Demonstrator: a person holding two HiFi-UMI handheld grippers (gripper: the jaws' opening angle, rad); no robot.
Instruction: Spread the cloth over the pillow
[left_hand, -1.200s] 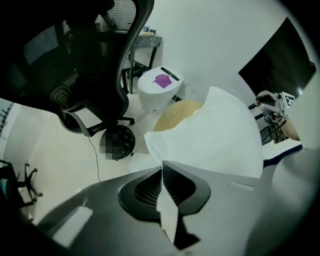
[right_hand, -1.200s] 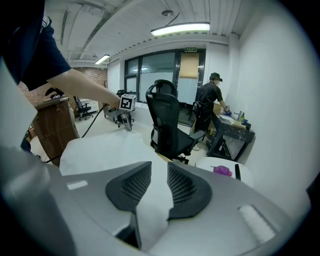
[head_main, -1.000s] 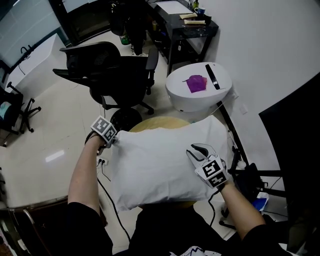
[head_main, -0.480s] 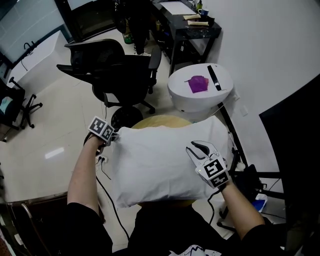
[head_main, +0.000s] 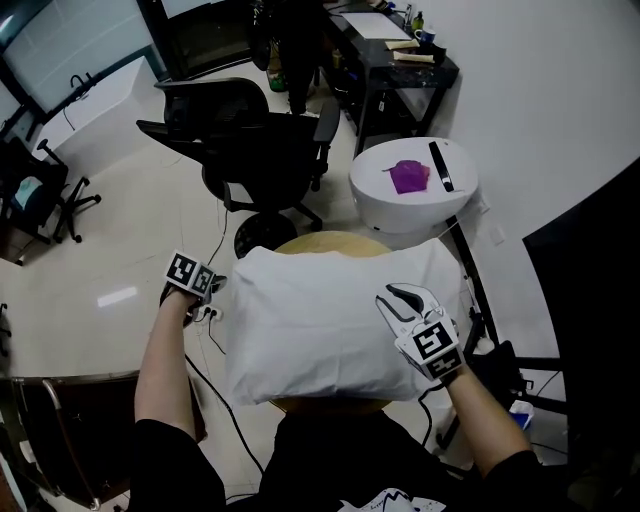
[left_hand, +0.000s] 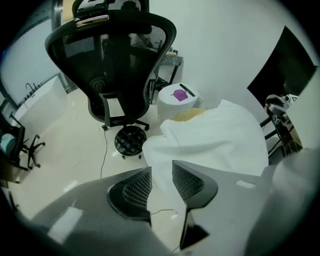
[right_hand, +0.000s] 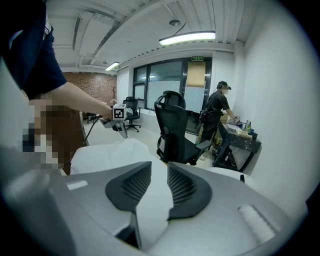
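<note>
- The white pillow (head_main: 320, 320) lies across a round wooden tabletop (head_main: 322, 241), covering most of it; only the far rim of the wood shows
- The cloth (left_hand: 215, 142) is white as well and lies over the pillow, with a fold along its near side in the left gripper view; where cloth ends and pillow begins is hard to tell
- The left tongs (left_hand: 161, 182) are released: the jaws stand a little apart with nothing between them, only floor and a thin cable seen through the gap
- In the head view these tongs sit just beside the pillow's left edge, apart from it
- The right tongs (right_hand: 158, 185) are released too, the jaws apart, with white cloth showing in the gap below them and not pinched
- In the head view they rest over the right part of the pillow, pointing away from the person
- Beyond the tabletop stands a black office chair (head_main: 250, 125)
- To its right is a white round stand (head_main: 412, 205) bearing a purple rag (head_main: 408, 176) and a black bar (head_main: 440, 166), just beside each other
- A person in a cap (right_hand: 217, 112) stands at a dark desk (right_hand: 242, 137) by the far wall
</note>
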